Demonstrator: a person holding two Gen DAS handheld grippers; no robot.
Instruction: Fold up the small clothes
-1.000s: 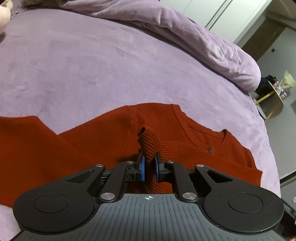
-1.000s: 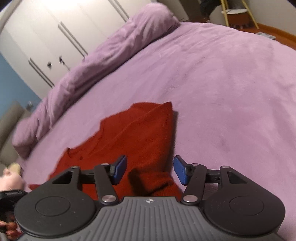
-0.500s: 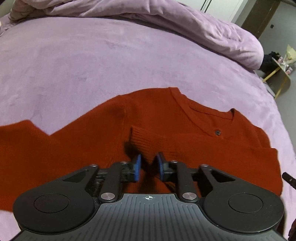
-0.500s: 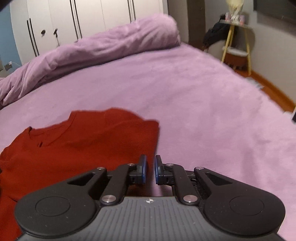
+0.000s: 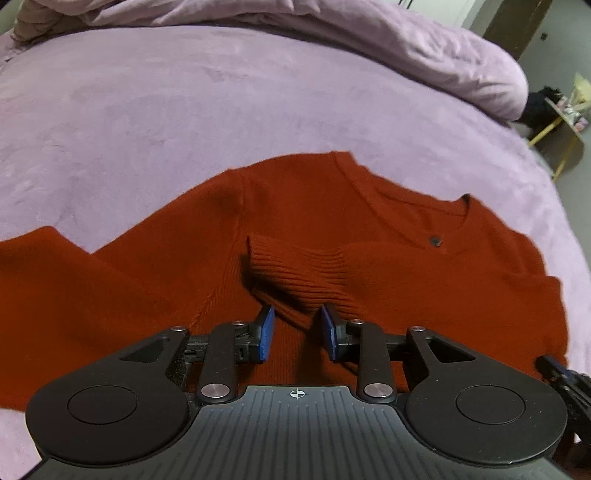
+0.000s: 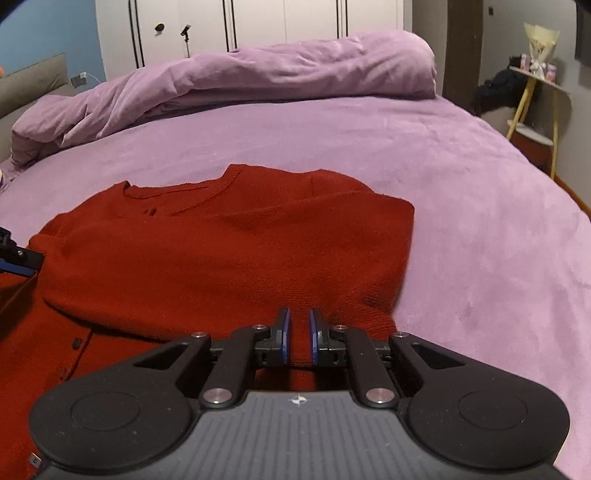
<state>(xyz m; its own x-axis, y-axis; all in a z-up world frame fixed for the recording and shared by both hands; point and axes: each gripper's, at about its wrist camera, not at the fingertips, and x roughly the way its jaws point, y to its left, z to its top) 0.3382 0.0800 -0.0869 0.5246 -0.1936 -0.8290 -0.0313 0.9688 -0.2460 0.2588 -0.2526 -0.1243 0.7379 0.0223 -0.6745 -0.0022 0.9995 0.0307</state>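
Observation:
A rust-red knit cardigan (image 5: pixel 129 288) lies on the purple bed, collar away from me. One sleeve is folded across the chest, and its ribbed cuff (image 5: pixel 295 266) lies just ahead of my left gripper (image 5: pixel 297 334). The left gripper is open, with nothing between its blue pads. In the right wrist view the cardigan (image 6: pixel 207 251) has its right side folded over. My right gripper (image 6: pixel 298 334) is shut on the cardigan's folded edge at the lower right. The left gripper's tip shows at the left edge of that view (image 6: pixel 16 260).
A rolled purple duvet (image 6: pixel 258 81) lies along the far side of the bed. White wardrobe doors (image 6: pixel 258 22) stand behind it. A yellow-legged side table (image 6: pixel 535 96) stands off the bed's right side. Bare purple sheet (image 6: pixel 498 240) lies right of the cardigan.
My left gripper let go of the sleeve cuff, which now lies flat on the chest, and opened wider. My right gripper closed on the cardigan's folded edge.

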